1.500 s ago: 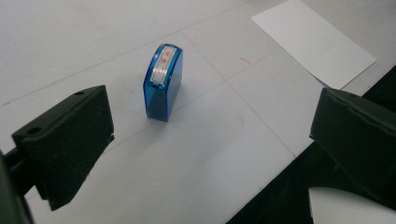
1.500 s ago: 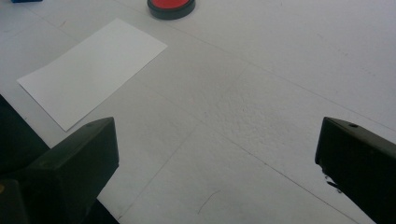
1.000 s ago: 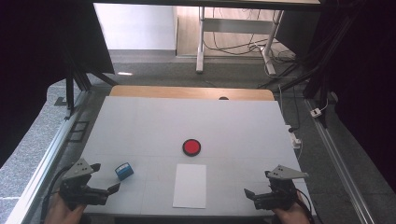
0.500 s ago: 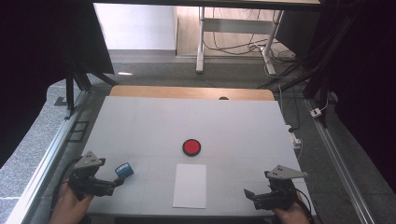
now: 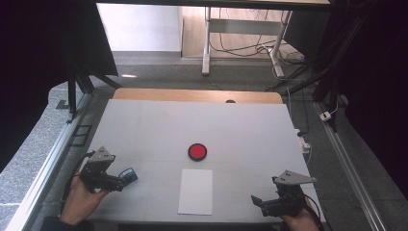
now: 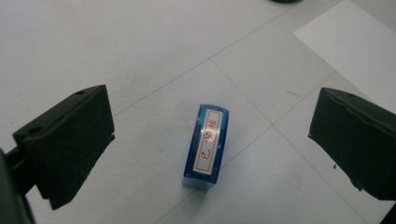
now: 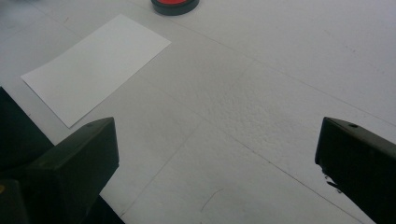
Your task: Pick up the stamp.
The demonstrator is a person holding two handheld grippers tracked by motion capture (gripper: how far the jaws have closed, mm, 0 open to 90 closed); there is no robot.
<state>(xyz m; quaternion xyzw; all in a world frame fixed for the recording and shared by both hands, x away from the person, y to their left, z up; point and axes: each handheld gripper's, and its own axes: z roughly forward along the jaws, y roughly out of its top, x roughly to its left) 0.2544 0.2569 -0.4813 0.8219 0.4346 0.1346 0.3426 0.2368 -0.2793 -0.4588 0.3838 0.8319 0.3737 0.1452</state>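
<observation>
Left fingers: the left gripper has its two black fingers wide apart, one on each side of the stamp, touching nothing.
Stamp: a small blue stamp lies on its side on the tabletop between those fingers; in the high view the stamp sits just off the gripper's tip.
Handling: it looks like a light, stiff plastic block with a glossy, possibly slippery shell; lying down, it may skid or roll if nudged from one side alone.
Where to hold: I would close on its two long blue flanks, near the middle, keeping off the labelled face.
Writing: a white label with a red frame carries red characters, too blurred to read; no brand shows.
Paper: a blank white sheet lies to the right of the stamp.
Ink pad: a round red pad sits beyond the paper, farther from the stamp.
Right fingers: the right gripper is spread open and empty, well apart from the stamp.
</observation>
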